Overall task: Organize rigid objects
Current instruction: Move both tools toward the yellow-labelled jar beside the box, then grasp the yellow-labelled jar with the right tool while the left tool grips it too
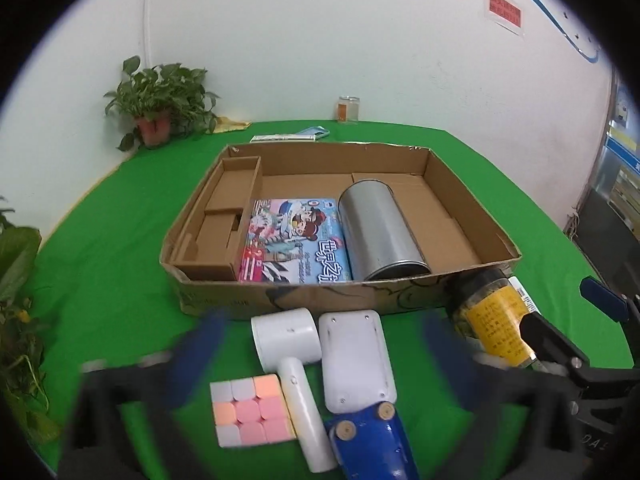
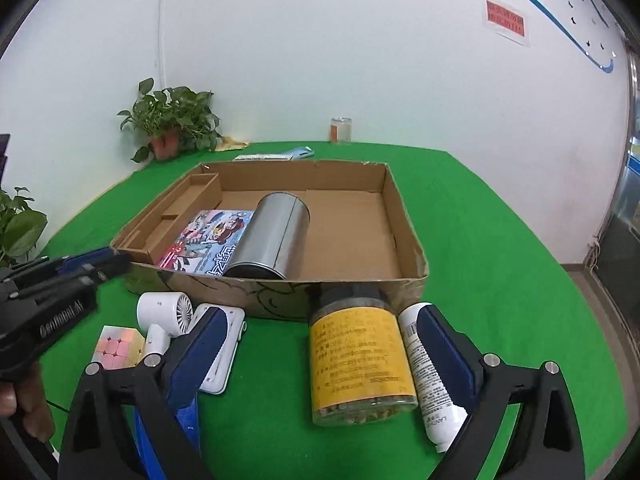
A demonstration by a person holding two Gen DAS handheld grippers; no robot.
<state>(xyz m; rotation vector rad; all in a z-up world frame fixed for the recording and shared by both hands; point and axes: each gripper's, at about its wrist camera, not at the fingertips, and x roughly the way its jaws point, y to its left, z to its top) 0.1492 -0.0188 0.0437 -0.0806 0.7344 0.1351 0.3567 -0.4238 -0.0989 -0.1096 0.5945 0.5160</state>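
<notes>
Hovering over the green cloth surface (image 2: 500, 240), both grippers wide open, holding nothing: left gripper (image 1: 320, 360) above pastel puzzle cube (image 1: 252, 410) and white handheld fan (image 1: 294, 354), right gripper (image 2: 324, 356) above yellow-labelled clear jar (image 2: 358, 360) lying beside white tube (image 2: 430, 372). Shallow cardboard box (image 1: 280, 300) holds silver metal can (image 1: 380, 232) and cartoon-printed flat box (image 1: 292, 240).

I'm reading "GenRobot.AI" in white on my left claw's (image 2: 92, 270) black body. I'm seeing big blue Chinese chars, "世界之...", on the picture book (image 1: 294, 242) in the box. The tube (image 2: 430, 364) is showing "LAN..." near its cap. Red wall sign (image 2: 505, 18) & jar's yellow label (image 2: 360, 354): print too small to read.
</notes>
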